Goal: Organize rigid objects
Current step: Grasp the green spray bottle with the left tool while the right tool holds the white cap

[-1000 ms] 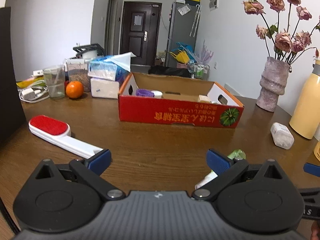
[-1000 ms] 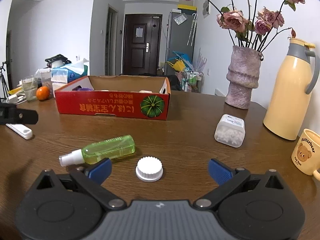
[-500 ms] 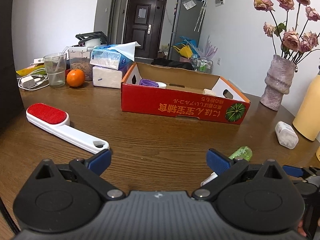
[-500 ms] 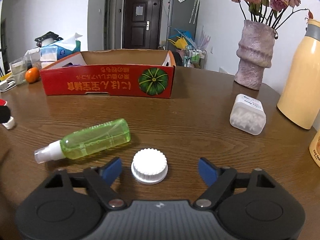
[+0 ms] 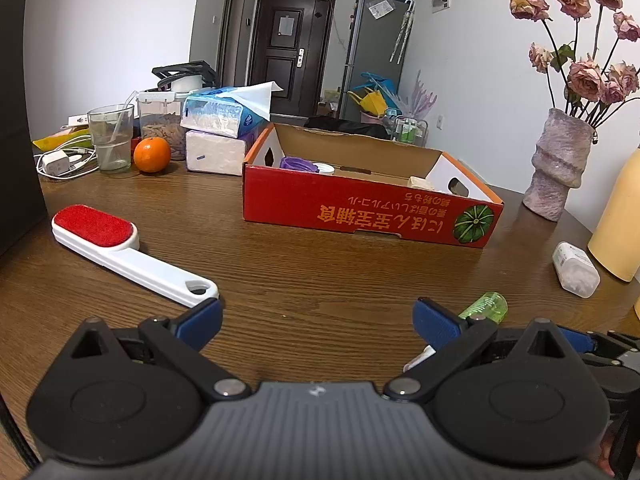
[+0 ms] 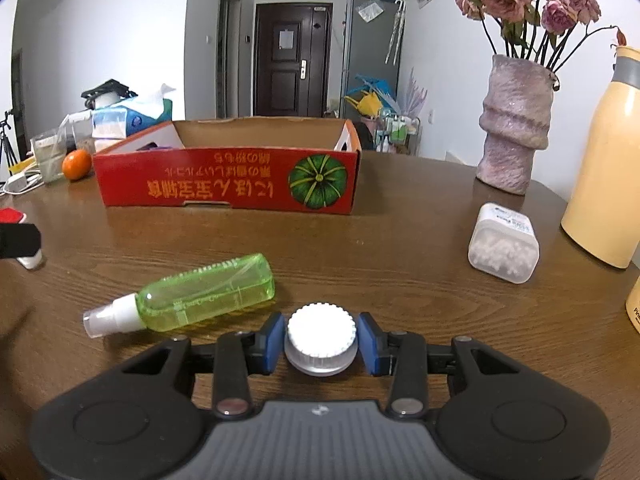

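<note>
Closing in since the earlier frames, the right gripper (image 6: 320, 342) has moved forward to the white ribbed cap (image 6: 320, 334) and its jaws have just been closing; blue pads now pinch the cap from both sides on the wooden table (image 6: 400, 248). Cap: round, white, knurled rim, flat top, paler grey skirt below, no label visible.

Just left of the gripper, a green spray bottle (image 6: 200, 294) lies on its side, clear green body, white nozzle pointing left, apart from the cap. Right of it, a clear plastic tub (image 6: 502, 246) of small white pieces, white lid with tiny print too small to read.

Behind, a red cardboard box (image 6: 228, 182), open top, upside-down orange characters and a green pumpkin picture on its front. Mug at right edge (image 6: 634, 308) shows partial lettering "Pin".

Left gripper (image 5: 316, 318) spread wide, nothing between the pads, hovering over bare table. Its left pad sits just by the handle end of a white lint brush (image 5: 128, 254) with a red pad. An orange (image 5: 152, 154) sits far back left.
</note>
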Tool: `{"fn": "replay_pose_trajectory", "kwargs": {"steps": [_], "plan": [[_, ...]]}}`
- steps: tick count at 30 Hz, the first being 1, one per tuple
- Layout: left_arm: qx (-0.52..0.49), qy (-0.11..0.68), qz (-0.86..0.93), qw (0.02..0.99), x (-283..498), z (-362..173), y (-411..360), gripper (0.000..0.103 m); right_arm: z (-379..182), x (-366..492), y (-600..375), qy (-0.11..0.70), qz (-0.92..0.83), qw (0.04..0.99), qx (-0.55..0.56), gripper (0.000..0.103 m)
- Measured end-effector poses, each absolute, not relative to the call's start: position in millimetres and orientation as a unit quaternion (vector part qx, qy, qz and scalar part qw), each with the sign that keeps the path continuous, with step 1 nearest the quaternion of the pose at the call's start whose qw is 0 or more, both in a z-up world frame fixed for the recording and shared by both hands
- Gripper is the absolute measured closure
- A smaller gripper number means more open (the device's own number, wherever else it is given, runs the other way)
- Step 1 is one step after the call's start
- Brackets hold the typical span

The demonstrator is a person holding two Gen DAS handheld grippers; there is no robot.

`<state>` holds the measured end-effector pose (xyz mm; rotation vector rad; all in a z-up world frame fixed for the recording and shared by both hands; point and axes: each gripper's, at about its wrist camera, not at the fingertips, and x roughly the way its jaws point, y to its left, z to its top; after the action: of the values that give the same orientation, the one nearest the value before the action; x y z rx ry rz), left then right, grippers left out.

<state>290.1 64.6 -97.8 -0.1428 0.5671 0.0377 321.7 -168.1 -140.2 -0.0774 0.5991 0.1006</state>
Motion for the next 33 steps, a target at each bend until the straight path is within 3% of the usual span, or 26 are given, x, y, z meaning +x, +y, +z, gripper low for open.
{"fn": "replay_pose_trajectory", "kwargs": {"steps": [33], "plan": [[0.004,0.307,-0.033,0.951,331,-124,-45,0.000,-119,315,-235,0.247,0.041,0.968,0.008,0.064]]}}
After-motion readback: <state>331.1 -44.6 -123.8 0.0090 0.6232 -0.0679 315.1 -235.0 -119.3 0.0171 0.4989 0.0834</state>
